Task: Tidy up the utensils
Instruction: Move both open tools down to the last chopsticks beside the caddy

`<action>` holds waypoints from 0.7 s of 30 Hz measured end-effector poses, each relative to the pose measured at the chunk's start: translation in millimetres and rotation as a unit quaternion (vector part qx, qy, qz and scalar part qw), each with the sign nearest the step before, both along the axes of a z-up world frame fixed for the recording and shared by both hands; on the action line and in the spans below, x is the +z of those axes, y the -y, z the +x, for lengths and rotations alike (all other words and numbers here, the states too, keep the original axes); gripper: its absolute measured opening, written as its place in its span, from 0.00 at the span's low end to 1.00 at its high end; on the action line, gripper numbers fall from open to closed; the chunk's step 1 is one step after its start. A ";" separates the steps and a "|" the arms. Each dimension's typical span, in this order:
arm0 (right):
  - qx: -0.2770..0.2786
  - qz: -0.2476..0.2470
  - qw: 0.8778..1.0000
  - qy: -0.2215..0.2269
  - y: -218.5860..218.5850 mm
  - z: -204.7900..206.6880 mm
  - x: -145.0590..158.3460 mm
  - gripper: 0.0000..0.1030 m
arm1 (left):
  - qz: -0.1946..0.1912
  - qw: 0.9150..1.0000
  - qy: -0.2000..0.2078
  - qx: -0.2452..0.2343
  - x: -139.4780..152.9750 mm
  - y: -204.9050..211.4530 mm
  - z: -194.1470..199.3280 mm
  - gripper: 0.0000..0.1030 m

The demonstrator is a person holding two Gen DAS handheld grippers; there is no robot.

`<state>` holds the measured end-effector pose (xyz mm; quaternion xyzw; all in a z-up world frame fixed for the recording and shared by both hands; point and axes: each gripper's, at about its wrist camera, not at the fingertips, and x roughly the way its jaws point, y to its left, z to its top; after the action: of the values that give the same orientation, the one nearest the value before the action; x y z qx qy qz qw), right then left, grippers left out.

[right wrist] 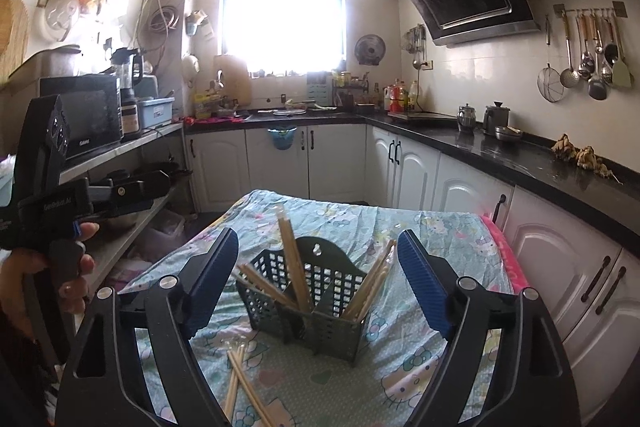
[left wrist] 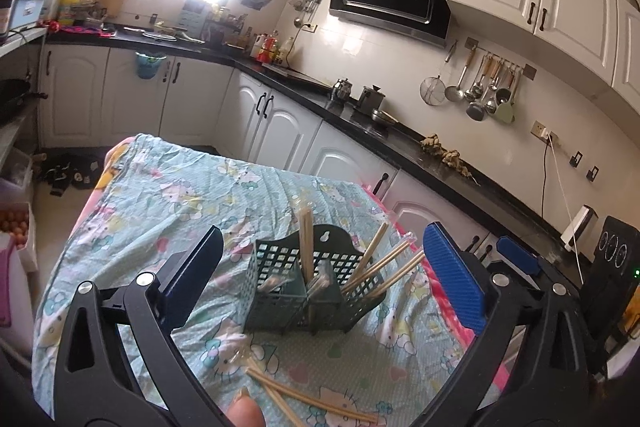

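A dark green slotted utensil basket [left wrist: 308,291] stands on a table covered by a patterned cloth [left wrist: 160,211]; it also shows in the right wrist view [right wrist: 312,307]. Several wooden chopsticks [left wrist: 308,247] stand in its compartments, some leaning right [left wrist: 384,267]. Loose chopsticks [left wrist: 304,399] lie on the cloth in front of the basket, also seen in the right wrist view [right wrist: 240,383]. My left gripper [left wrist: 320,287] is open and empty, just before the basket. My right gripper [right wrist: 316,283] is open and empty, its fingers either side of the basket. The left gripper's body [right wrist: 52,195] shows at the left.
Black kitchen counters [right wrist: 500,151] with white cabinets run behind and right of the table. Kettles [right wrist: 466,117] and hanging ladles [right wrist: 592,67] are at the right. A shelf with a microwave [right wrist: 84,115] is at the left. The table's pink right edge [right wrist: 500,251] is close.
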<state>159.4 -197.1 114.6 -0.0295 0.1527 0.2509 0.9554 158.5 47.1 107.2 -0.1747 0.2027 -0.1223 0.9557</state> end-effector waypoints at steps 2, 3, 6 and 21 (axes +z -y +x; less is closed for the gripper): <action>0.004 -0.003 1.000 -0.001 -1.7 -4.2 -1.7 0.77 | -0.002 1.000 -0.003 0.001 -2.5 -2.3 -4.3 0.90; 0.006 -0.006 1.000 -0.002 -2.5 -6.3 -2.8 0.77 | -0.002 1.000 -0.004 0.002 -3.6 -3.2 -5.8 0.90; 0.011 -0.014 1.000 -0.006 -5.3 -11.2 -6.3 0.77 | 0.000 1.000 -0.009 0.007 -8.8 -6.5 -10.6 0.90; 0.045 -0.060 0.995 -0.064 -30.1 -16.9 -51.5 0.75 | 0.006 0.997 -0.072 0.022 -55.6 -16.9 -16.9 0.90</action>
<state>142.5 -167.0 63.1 -0.0779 0.2273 0.2856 0.9277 141.6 63.9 51.6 -0.1814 0.2679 -0.0866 0.9422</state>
